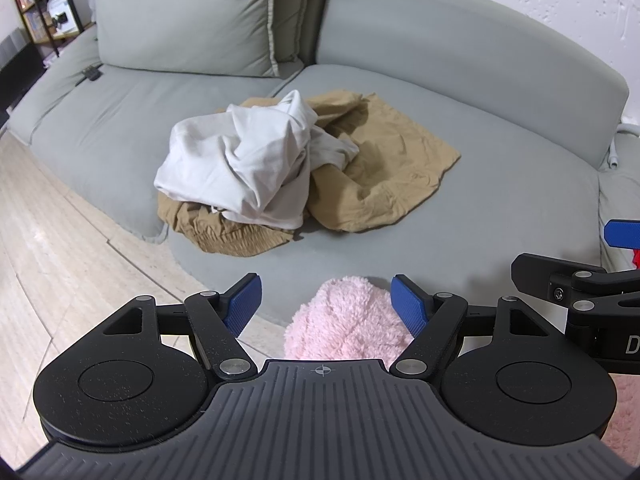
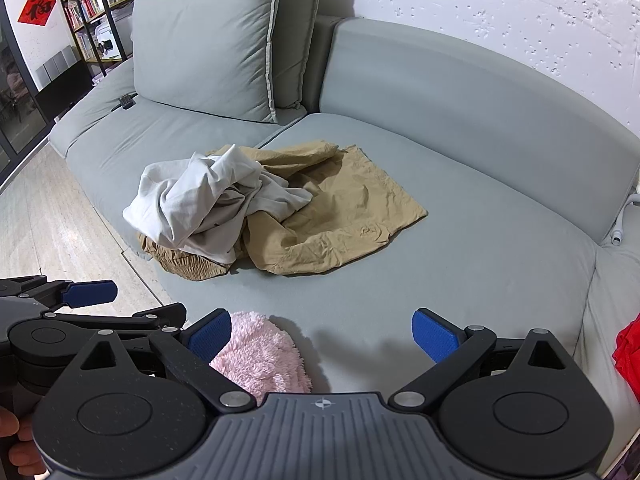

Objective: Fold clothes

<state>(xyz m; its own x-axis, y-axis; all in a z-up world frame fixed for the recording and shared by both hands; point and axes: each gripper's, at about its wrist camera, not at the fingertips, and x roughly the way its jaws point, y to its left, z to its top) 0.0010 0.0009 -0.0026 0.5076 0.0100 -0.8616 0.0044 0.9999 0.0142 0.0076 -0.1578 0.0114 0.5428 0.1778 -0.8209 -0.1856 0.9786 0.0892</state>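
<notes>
A crumpled white garment (image 1: 248,164) (image 2: 200,204) lies heaped on a rumpled tan garment (image 1: 384,176) (image 2: 348,216) in the middle of the grey sofa seat (image 1: 500,216) (image 2: 480,264). My left gripper (image 1: 326,304) is open, well short of the pile, with nothing between its blue pads (image 1: 244,304). My right gripper (image 2: 322,336) is open too, also short of the pile and holding nothing. Below both grippers shows a pink fluffy thing (image 1: 348,328) (image 2: 260,354). The right gripper's finger (image 1: 620,234) shows at the left wrist view's right edge, and the left gripper (image 2: 90,294) at the right wrist view's left edge.
Two grey back cushions (image 1: 188,12) (image 2: 208,40) lean at the sofa's back left. A curved backrest (image 1: 480,68) (image 2: 480,104) rings the seat. Pale wood floor (image 1: 48,240) (image 2: 48,220) lies left. A bookshelf (image 2: 92,4) stands far left. Red fabric (image 2: 628,352) sits at the right edge.
</notes>
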